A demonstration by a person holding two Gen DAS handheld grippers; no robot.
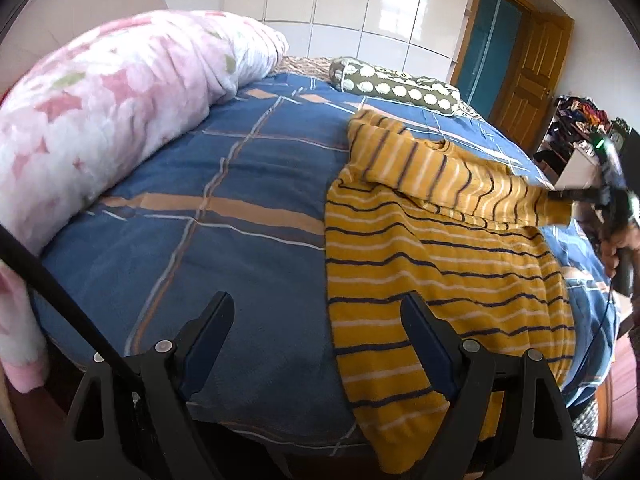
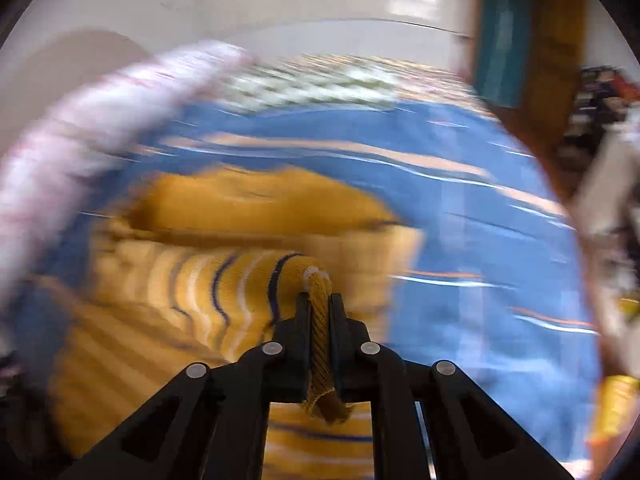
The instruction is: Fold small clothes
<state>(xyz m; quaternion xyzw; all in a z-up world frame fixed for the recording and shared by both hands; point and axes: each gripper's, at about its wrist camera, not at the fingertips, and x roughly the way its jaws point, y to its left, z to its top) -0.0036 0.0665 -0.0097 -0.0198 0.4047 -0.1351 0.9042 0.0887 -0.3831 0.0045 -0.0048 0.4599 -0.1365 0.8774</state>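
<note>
A small yellow sweater (image 1: 440,256) with dark and white stripes lies on the blue checked bedcover (image 1: 240,160), right of centre. One sleeve is folded across its chest. My left gripper (image 1: 316,312) is open and empty, low over the cover beside the sweater's left hem. My right gripper (image 1: 560,196) is at the far right, shut on the cuff of the other sleeve (image 1: 520,196) and holding it lifted. In the blurred right wrist view the right gripper (image 2: 320,300) is shut on the yellow cuff (image 2: 316,320), with the sweater (image 2: 180,280) spread beyond.
A rolled pink floral blanket (image 1: 100,120) lies along the left side of the bed. A green patterned pillow (image 1: 396,86) lies at the far end. A wooden door (image 1: 528,68) and a cluttered shelf (image 1: 576,120) stand at the right. The bed's near edge is just below my left gripper.
</note>
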